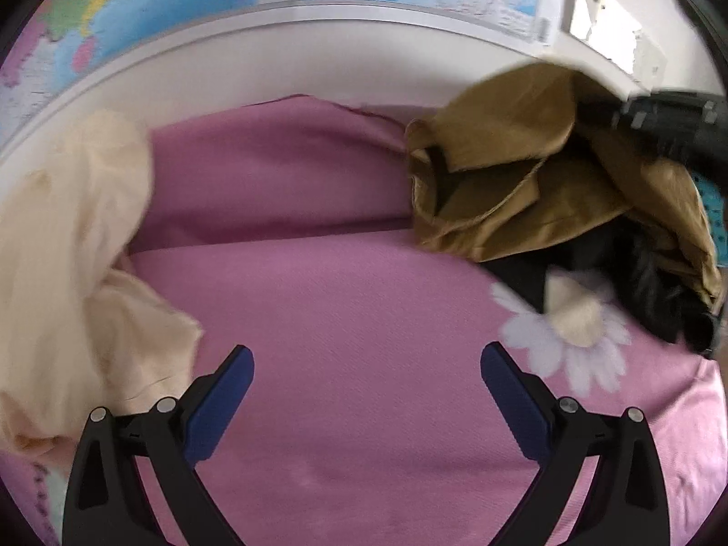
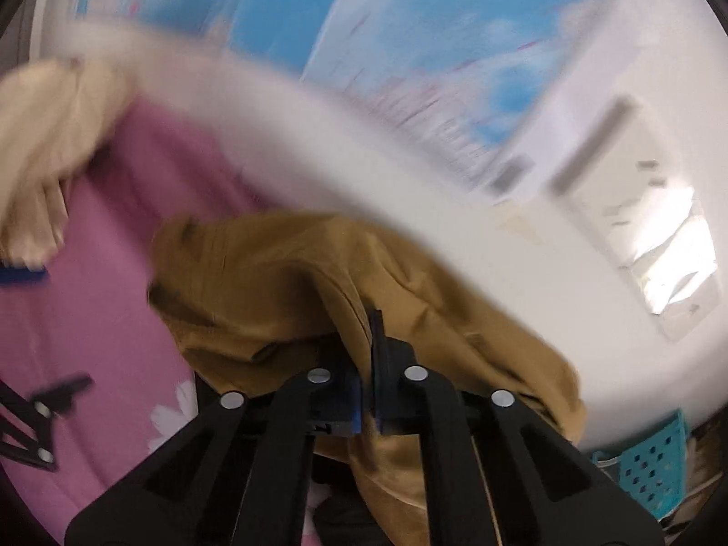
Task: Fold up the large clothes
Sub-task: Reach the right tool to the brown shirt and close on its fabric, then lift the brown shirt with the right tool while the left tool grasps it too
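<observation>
Folding barely begun. Right tool (image 2: 366, 364) clamped on bunched brown garment (image 2: 273, 282), lifted off far right of the pink bed (image 1: 341, 318). Left tool (image 1: 366, 373) jaws apart, empty. Cream garment (image 1: 68, 236) still heaped left, unfolded.

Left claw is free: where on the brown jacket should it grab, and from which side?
Probably the collar edge at the brown jacket's near-left, coming in across the pink sheet. That edge stands up folded and exposed, while the right claw already pinches the far-right fabric.
</observation>
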